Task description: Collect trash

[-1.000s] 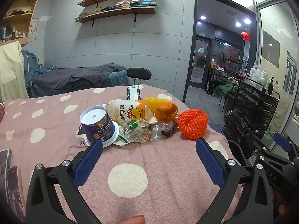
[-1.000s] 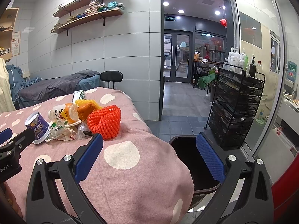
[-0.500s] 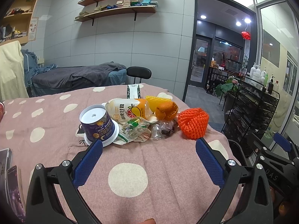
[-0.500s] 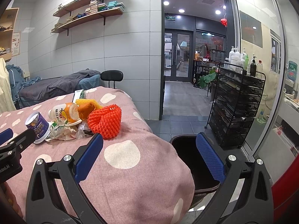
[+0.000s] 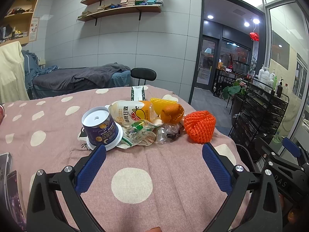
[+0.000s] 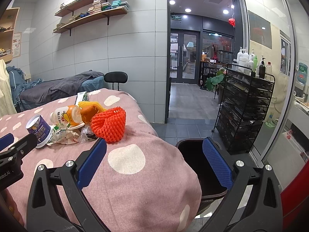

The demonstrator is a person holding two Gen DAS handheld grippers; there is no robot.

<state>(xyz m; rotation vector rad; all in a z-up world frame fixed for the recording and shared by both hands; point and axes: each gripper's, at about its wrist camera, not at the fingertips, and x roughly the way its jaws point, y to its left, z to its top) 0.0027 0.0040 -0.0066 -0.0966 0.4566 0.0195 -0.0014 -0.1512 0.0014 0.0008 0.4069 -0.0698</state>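
At twelve o'clock in my left view I see two wall shelves (image 5: 123, 5) stacked with books. Below them a black chair (image 5: 143, 74) stands behind the pink dotted tablecloth (image 5: 58, 116). At three o'clock sits a black wire rack (image 6: 247, 112) with bottles on top. At nine o'clock lies what may be a phone (image 5: 13, 189).

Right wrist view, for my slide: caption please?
Open right tongs hover between the trash pile's orange foam net and the black bin.
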